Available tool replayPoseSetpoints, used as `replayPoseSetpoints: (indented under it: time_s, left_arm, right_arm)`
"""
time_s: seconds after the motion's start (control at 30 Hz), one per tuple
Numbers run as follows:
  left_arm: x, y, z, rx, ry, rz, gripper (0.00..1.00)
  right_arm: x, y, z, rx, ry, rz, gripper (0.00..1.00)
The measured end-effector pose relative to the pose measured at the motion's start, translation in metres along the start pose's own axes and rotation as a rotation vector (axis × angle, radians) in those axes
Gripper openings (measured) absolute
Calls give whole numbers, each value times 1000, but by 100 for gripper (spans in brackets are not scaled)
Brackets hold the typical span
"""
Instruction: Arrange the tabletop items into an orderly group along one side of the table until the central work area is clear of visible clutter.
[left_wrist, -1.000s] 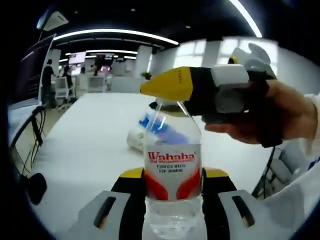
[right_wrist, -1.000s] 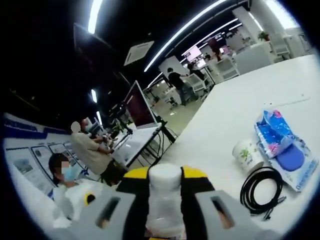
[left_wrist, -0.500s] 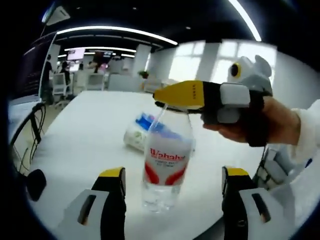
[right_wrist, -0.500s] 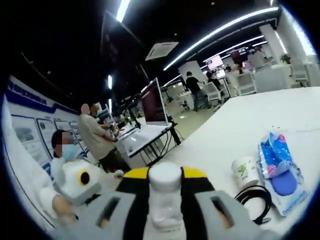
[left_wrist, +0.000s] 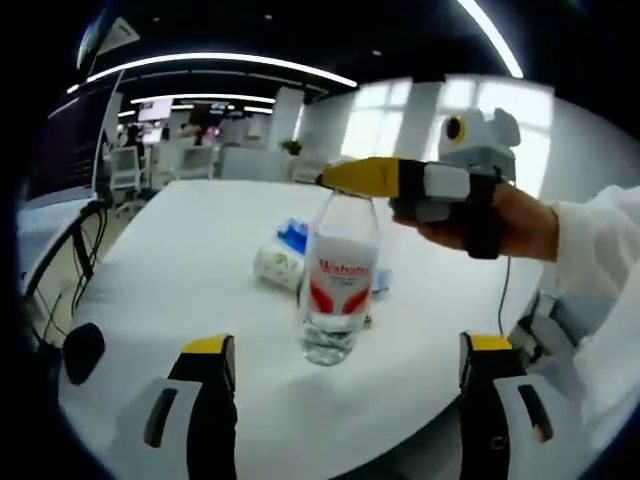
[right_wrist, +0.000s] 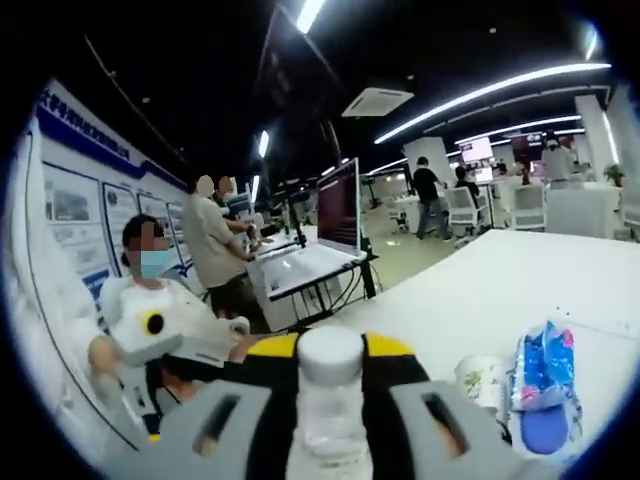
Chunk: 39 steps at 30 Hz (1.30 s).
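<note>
left tool (left_wrist: 342, 400): yellow-tipped black jaws, grey bases | right tool (left_wrist: 350, 176): same | sleeve (left_wrist: 590, 235): white

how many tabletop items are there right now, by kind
water bottle: 1
paper cup: 1
blue tissue pack: 1
Total: 3, all on the white table. The right gripper is shut on the bottle's neck; the left gripper is open.

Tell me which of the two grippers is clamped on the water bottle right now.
The right gripper: its jaws pinch the water bottle at the cap. The left gripper stands open, jaws spread apart from the bottle.
</note>
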<state>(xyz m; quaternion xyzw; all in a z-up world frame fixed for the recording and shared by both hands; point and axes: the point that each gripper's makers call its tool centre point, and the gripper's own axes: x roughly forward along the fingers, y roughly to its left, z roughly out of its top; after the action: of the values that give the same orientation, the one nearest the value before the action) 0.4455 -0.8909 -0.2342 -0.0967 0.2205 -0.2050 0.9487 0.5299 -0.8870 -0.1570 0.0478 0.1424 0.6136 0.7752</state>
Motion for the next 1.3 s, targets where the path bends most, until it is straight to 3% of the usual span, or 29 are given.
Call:
replayPoseSetpoints:
  time_s: [0.33, 0.37, 0.43, 0.5, 0.63, 0.73, 0.9, 1.3]
  left_arm:
    - [-7, -6, -12, 40, -31, 19, 88]
    - [-6, -5, -8, 41, -50, 21, 89]
    - [-6, -3, 6, 33, -144, 35, 92]
    - [-6, -3, 3, 40, -133, 42, 95]
    - [-8, 0, 4, 57, -148, 71, 91]
    - [-8, 6, -1, 65, -118, 100, 87]
    - [-10, 9, 5, 129, -154, 143, 88]
    - [-8, 20, 0, 159, -132, 196, 86]
  right_arm:
    - [12, -8, -2, -82, 46, 55, 20]
    - [13, -8, -2, -85, 49, 59, 21]
    - [16, -11, -2, -88, 60, 64, 21]
    - [19, -13, -4, -98, 67, 72, 21]
    - [27, -23, -7, -90, 87, 73, 21]
    - [33, -27, -8, -102, 101, 85, 21]
    - [46, -31, -6, -113, 102, 93, 21]
    - [72, -60, 0, -158, 88, 45, 21]
